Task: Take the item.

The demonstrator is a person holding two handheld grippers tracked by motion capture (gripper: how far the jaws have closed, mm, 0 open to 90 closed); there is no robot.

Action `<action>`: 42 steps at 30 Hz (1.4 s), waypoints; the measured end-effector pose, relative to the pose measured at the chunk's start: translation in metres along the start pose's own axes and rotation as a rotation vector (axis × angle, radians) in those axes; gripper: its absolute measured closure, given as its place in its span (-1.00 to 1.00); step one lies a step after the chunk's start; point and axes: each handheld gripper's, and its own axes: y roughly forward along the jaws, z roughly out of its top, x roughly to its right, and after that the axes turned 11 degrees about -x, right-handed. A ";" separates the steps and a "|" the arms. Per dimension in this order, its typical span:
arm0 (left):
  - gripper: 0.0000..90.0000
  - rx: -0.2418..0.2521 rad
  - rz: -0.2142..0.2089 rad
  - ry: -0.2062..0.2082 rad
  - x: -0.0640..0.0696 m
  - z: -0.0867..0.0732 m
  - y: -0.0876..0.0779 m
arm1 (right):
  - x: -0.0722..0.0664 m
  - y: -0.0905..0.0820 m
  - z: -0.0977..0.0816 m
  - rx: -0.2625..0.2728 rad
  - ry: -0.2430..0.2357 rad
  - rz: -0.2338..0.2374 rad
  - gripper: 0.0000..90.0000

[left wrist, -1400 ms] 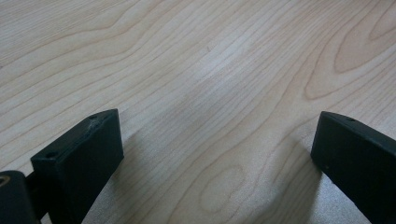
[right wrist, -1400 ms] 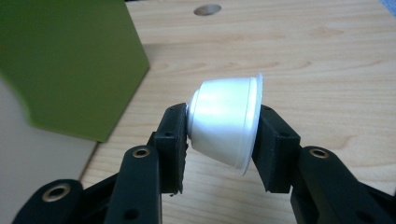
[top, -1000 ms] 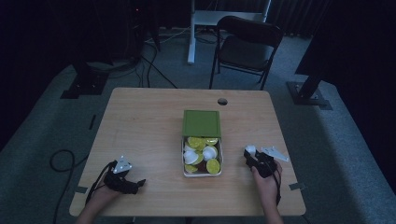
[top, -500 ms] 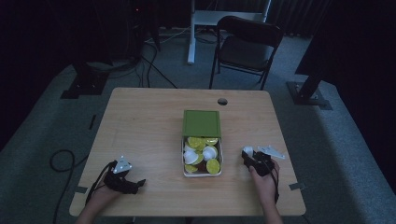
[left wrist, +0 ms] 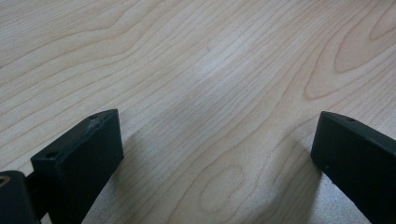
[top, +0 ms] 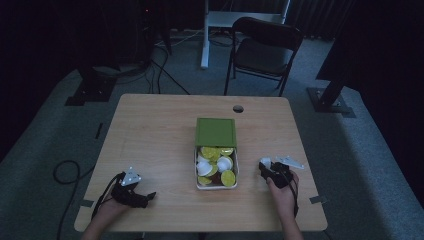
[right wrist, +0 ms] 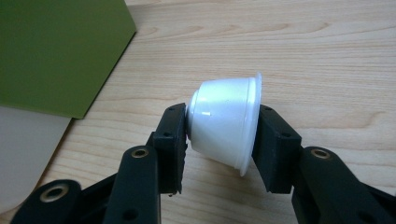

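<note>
Right tool [right wrist: 223, 140] is clenched on a white capsule cup [right wrist: 226, 123], gripped across its side, wide rim toward the right jaw. Compared with a second ago, it has drawn slightly back toward the near edge of the tabletop [top: 150, 135], right of the open box [top: 216, 170] of yellow and white capsules. Judgement: one cup is extracted and awaits placement on the bare wood. Left tool [top: 131, 192] sits released near the near-left corner, jaws wide apart, nothing between them.
</note>
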 end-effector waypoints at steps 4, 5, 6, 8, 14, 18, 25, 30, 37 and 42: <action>-0.95 0.000 0.000 0.000 0.000 0.000 0.000 | 0.000 -0.001 0.000 0.008 0.003 -0.003 0.19; -0.95 0.000 0.000 0.000 0.000 0.000 0.000 | 0.001 -0.001 0.000 0.013 0.005 0.002 0.17; -0.95 0.000 0.000 0.000 0.000 0.000 0.000 | 0.001 -0.002 0.001 0.018 0.004 0.002 0.14; -0.95 0.000 0.000 0.000 0.000 0.000 0.000 | 0.001 -0.002 0.001 0.021 0.005 0.000 0.12; -0.95 0.000 0.000 0.000 0.000 0.000 0.000 | 0.005 -0.008 0.001 0.026 -0.002 0.020 -0.08; -0.95 0.000 0.000 0.000 0.000 0.000 0.000 | 0.006 -0.012 0.000 0.032 -0.016 0.022 -0.17; -0.95 0.000 0.000 0.000 0.000 0.000 0.000 | 0.008 -0.018 -0.004 0.037 -0.046 0.028 -0.25; -0.95 0.000 0.000 0.000 0.000 0.000 0.000 | 0.008 -0.021 -0.009 0.031 -0.078 0.034 -0.33; -0.95 0.000 0.000 0.000 0.000 0.000 0.000 | 0.011 -0.024 -0.015 0.005 -0.084 0.055 -0.34; -0.95 0.000 0.000 0.000 0.000 0.000 0.000 | 0.013 -0.027 -0.021 -0.007 -0.106 0.060 -0.37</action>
